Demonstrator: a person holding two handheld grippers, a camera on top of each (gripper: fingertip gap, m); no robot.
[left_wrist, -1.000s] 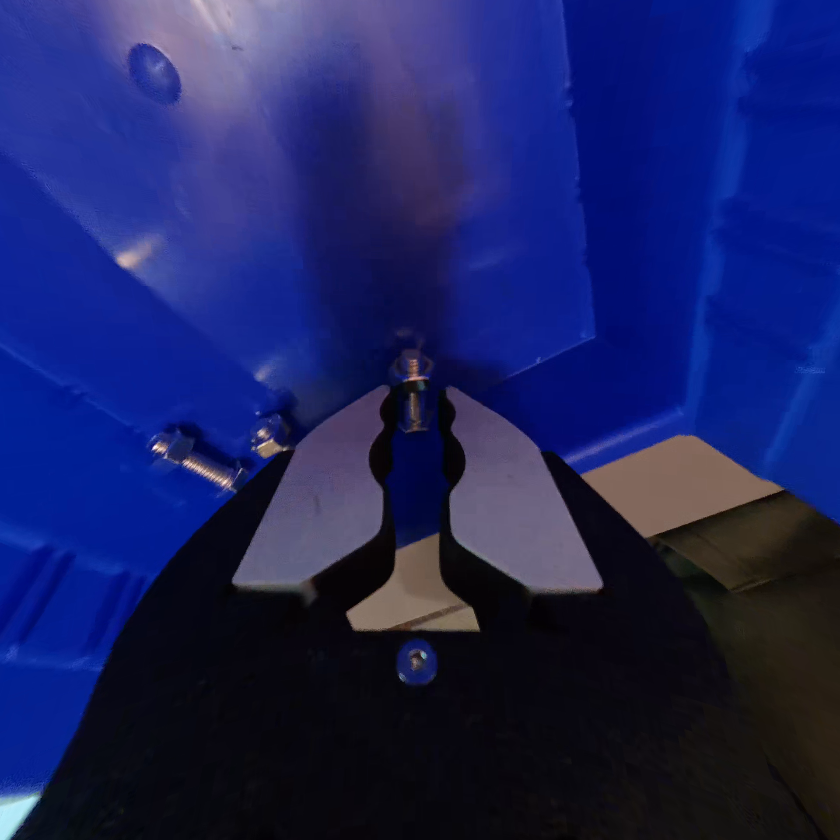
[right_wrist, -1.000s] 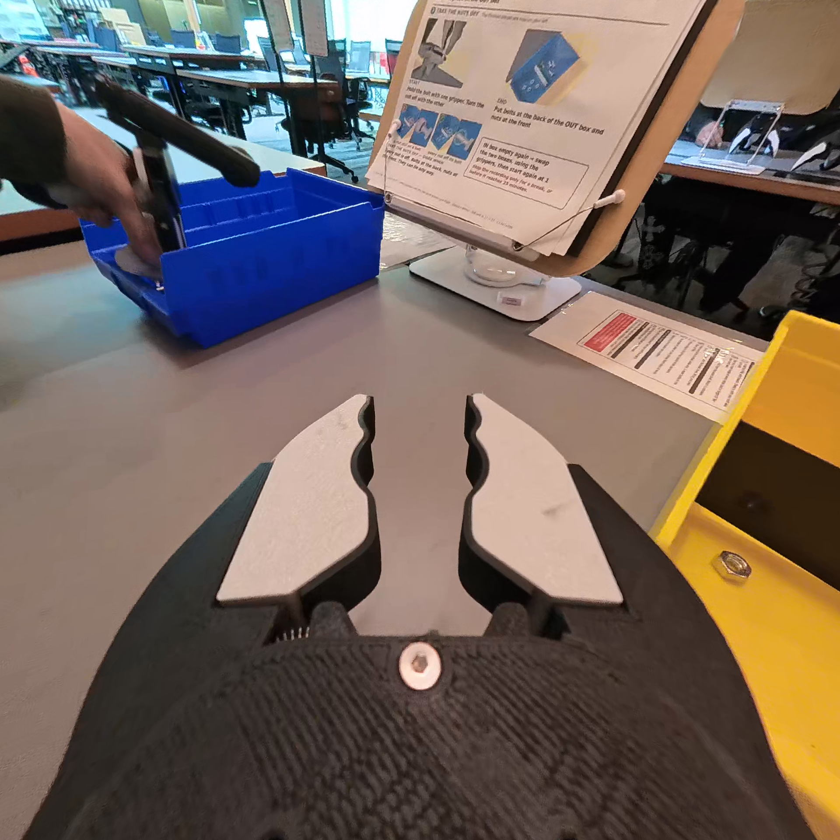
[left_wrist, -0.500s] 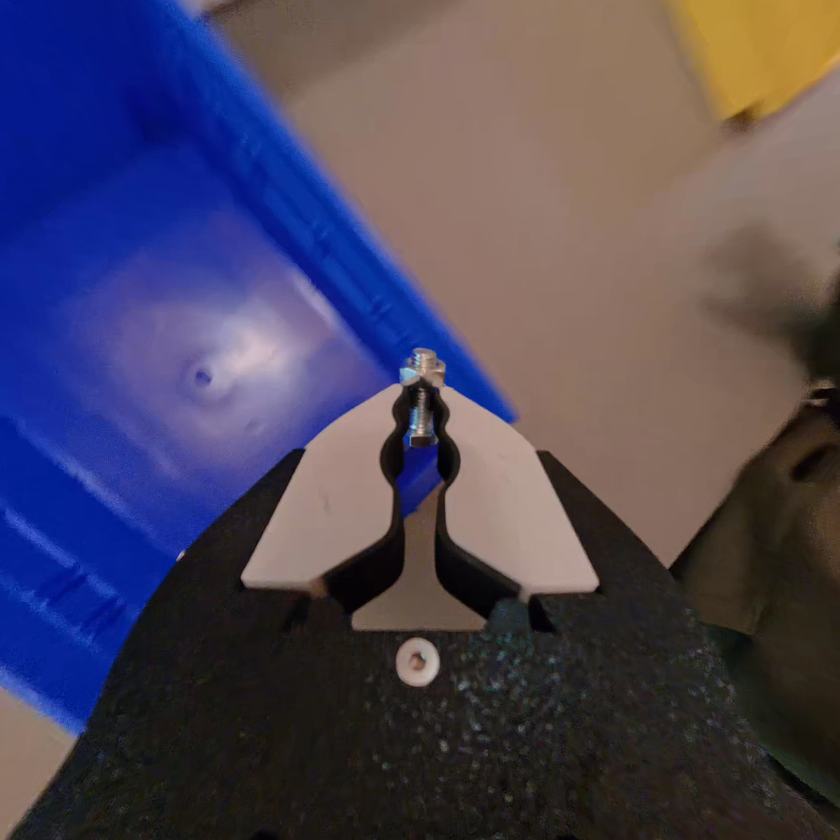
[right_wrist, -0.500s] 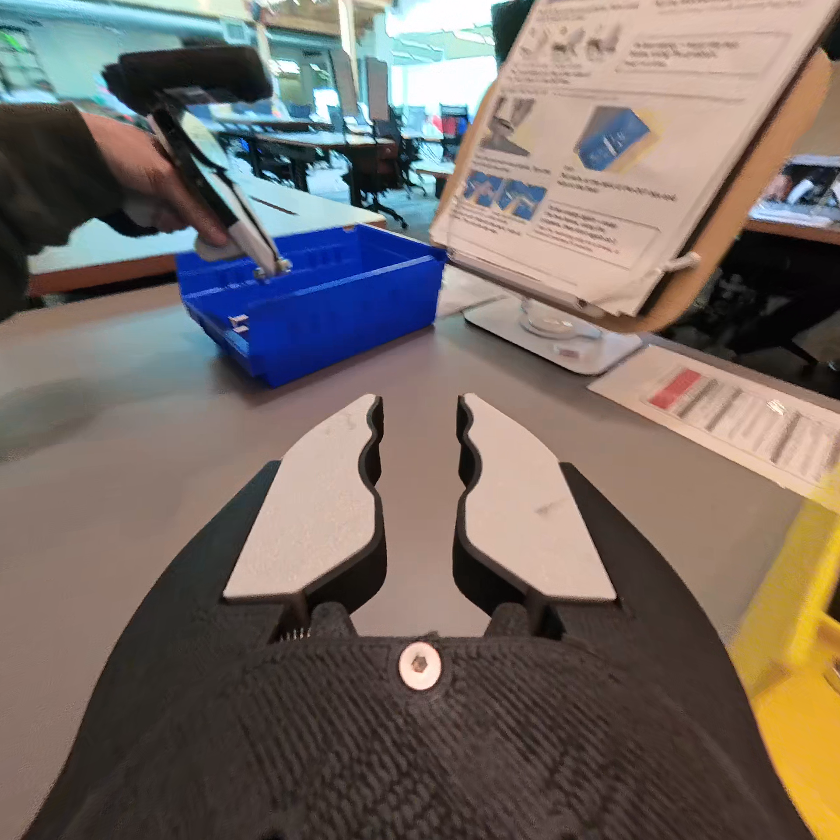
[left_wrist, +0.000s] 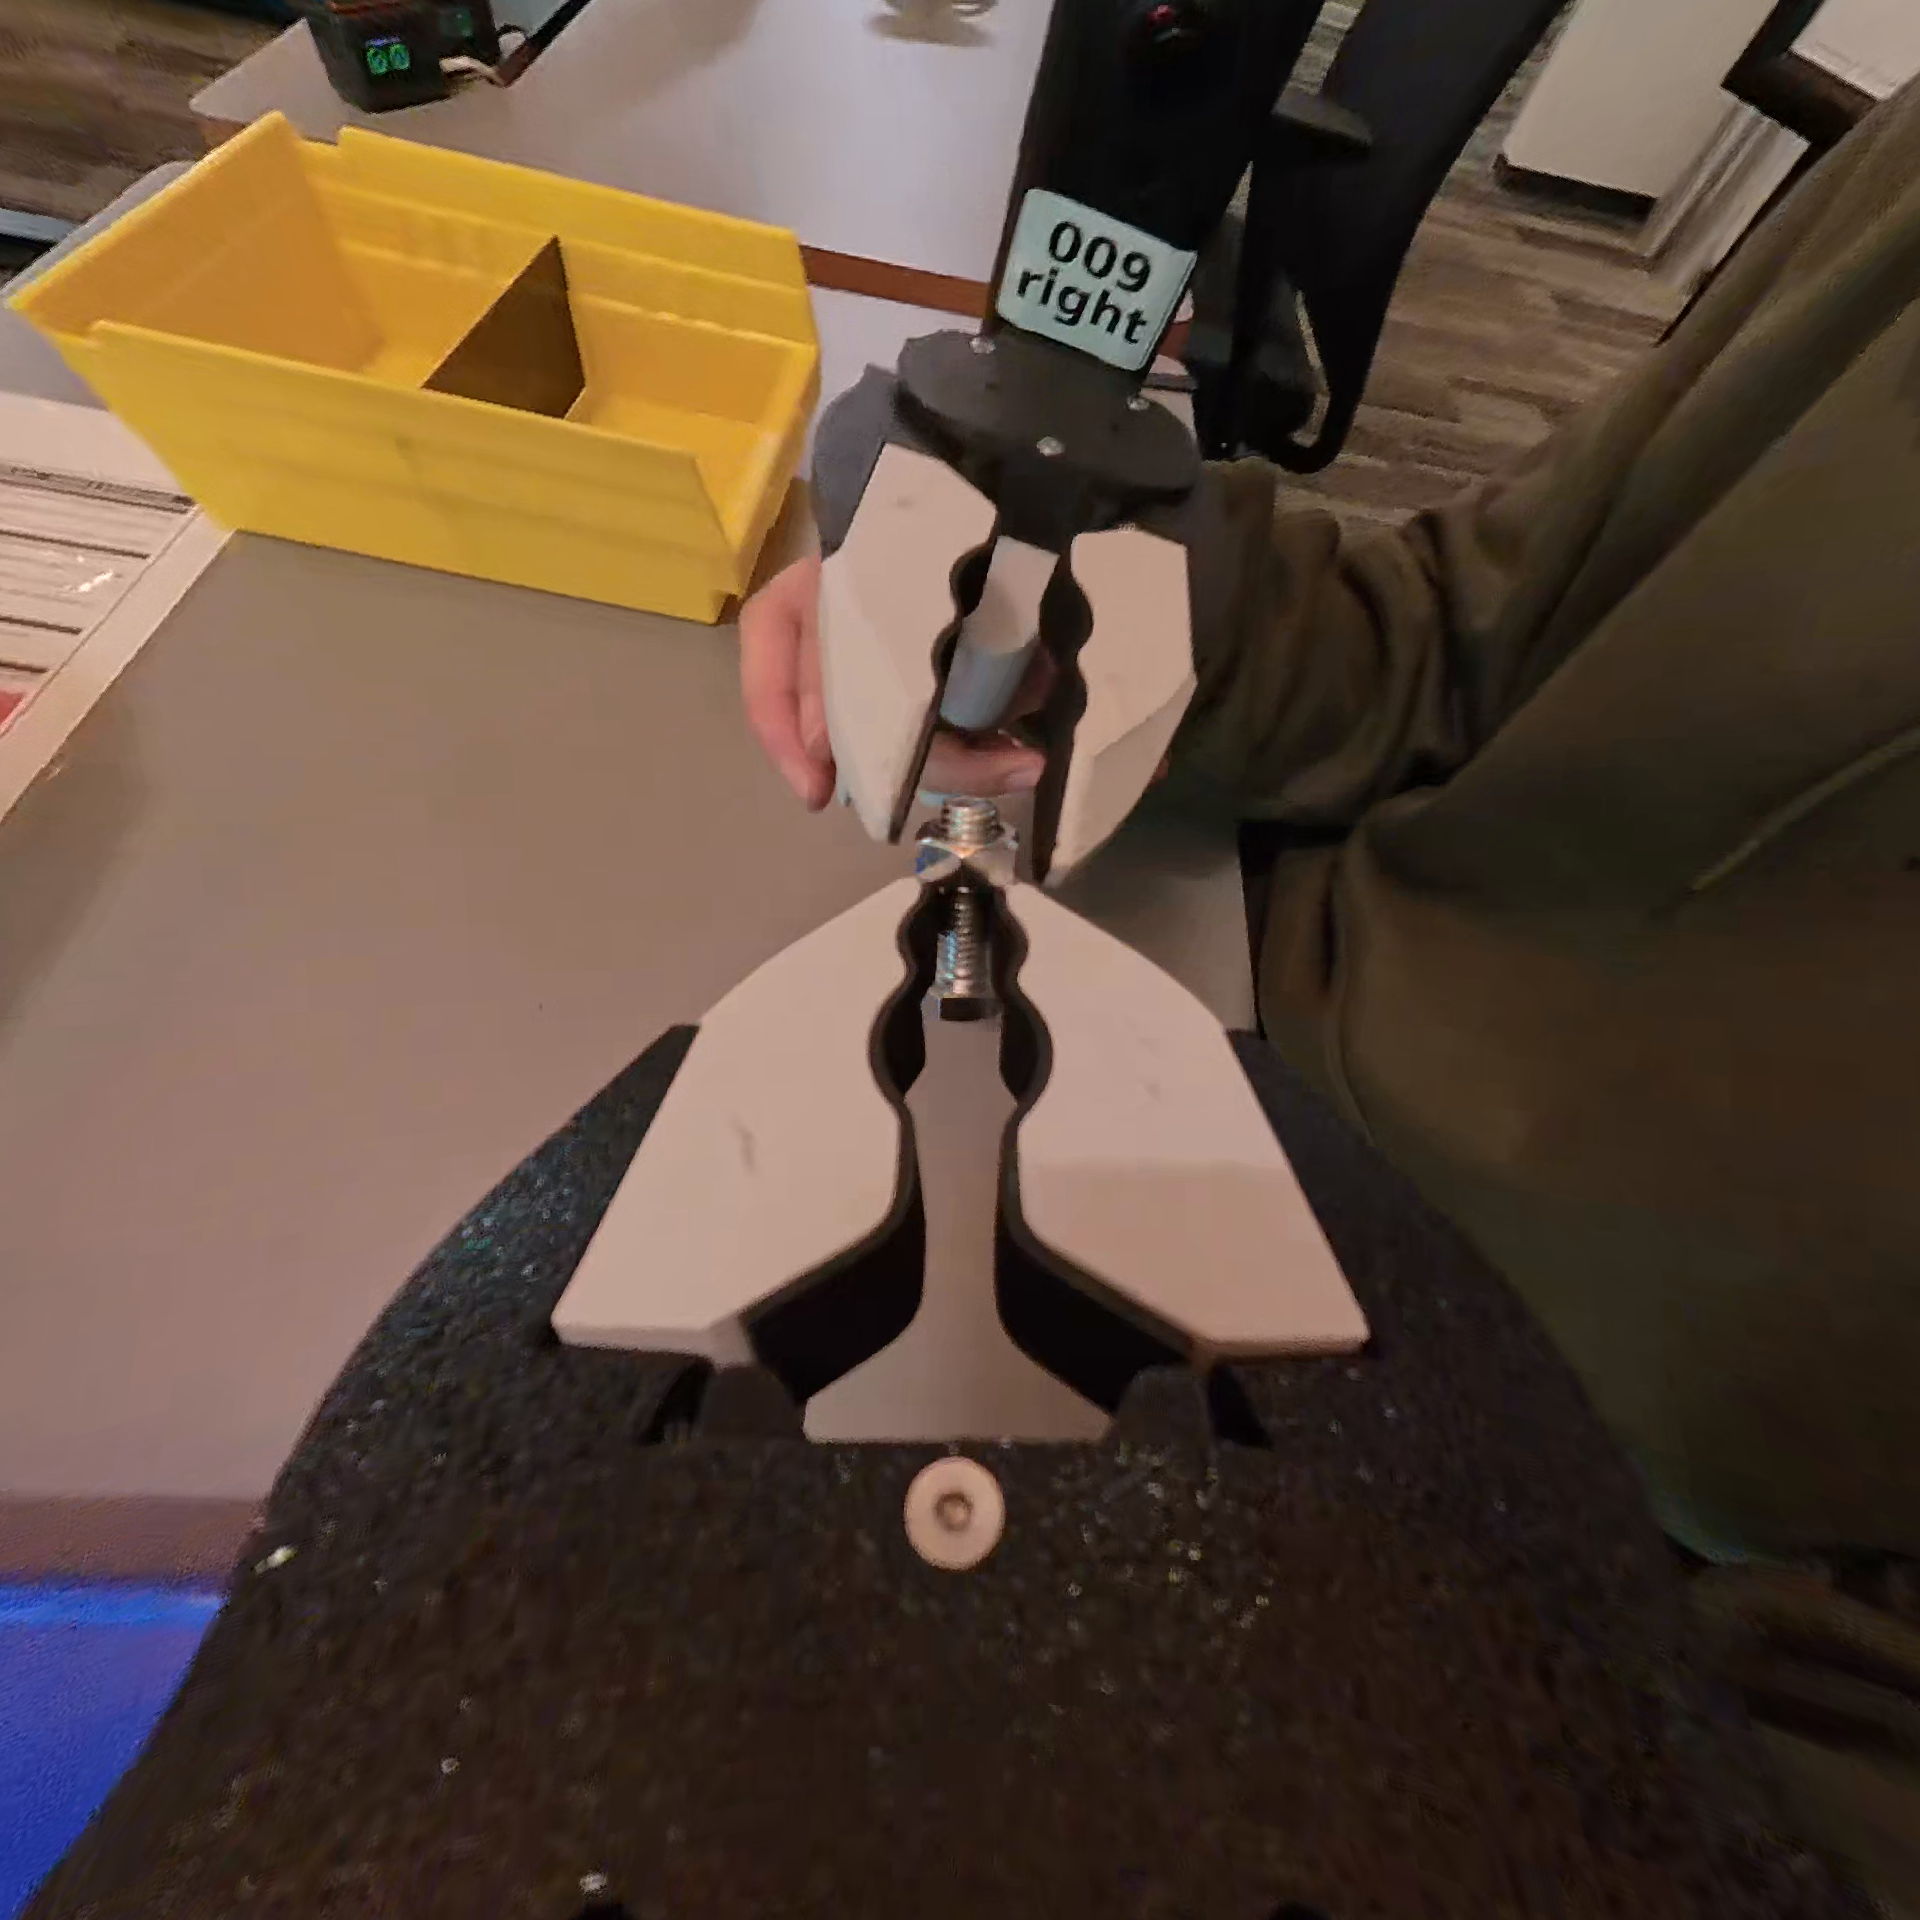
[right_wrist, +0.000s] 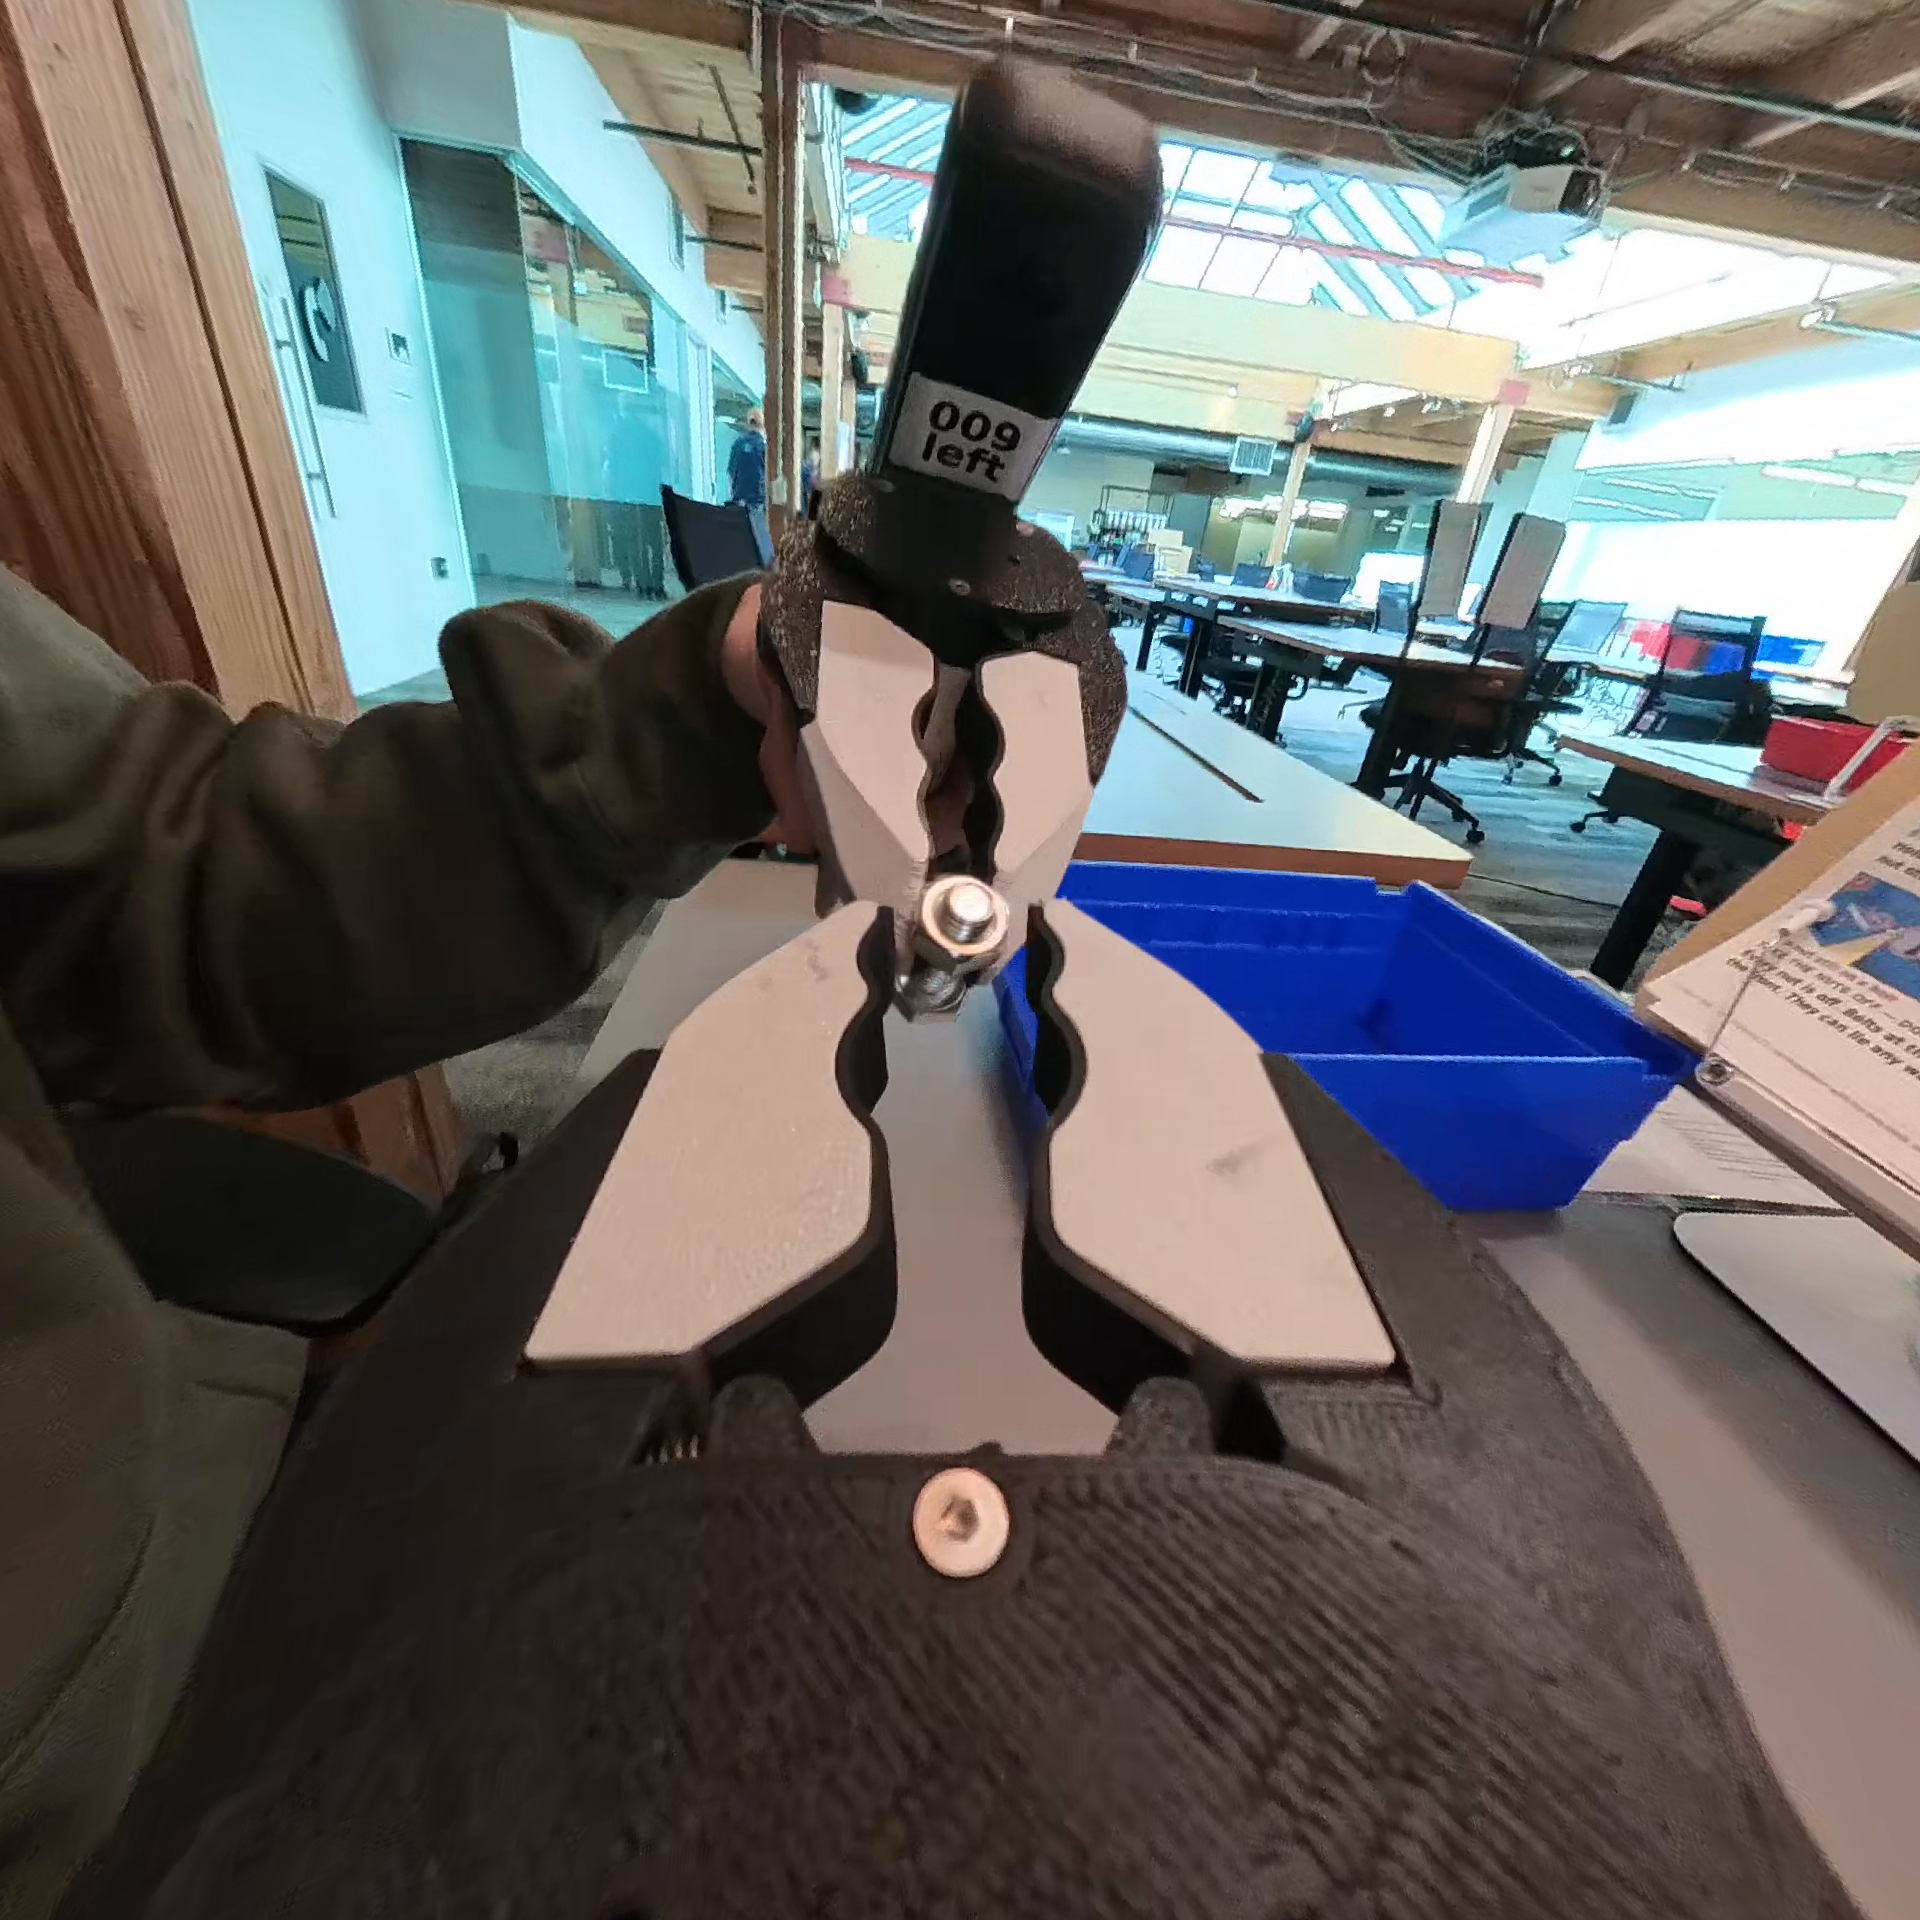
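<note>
My left gripper (left_wrist: 961, 894) is shut on a silver bolt (left_wrist: 964, 961) and holds it in the air above the grey table (left_wrist: 364, 935). A hex nut (left_wrist: 966, 847) sits on the bolt's threaded end, just past my fingertips. My right gripper (right_wrist: 956, 920) faces the left one tip to tip. Its jaws are slightly apart and straddle the nut (right_wrist: 961, 930), with a thin gap on each side. The right gripper (left_wrist: 966, 836) shows in the left wrist view and the left gripper (right_wrist: 961, 888) in the right wrist view, each held by a hand in an olive sleeve.
A blue bin (right_wrist: 1351, 1039) stands on the table behind the grippers. A yellow bin (left_wrist: 416, 416) with a divider stands at the table's other end. A stand with a printed sheet (right_wrist: 1818, 987) is at the right, and a paper sheet (left_wrist: 62, 540) lies near the yellow bin. The tips of both grippers are at nearly the same place.
My left gripper lifted the bolt out of the blue bin and swung to face the right gripper. The right gripper rose, met it, and its jaws narrowed around the nut.
</note>
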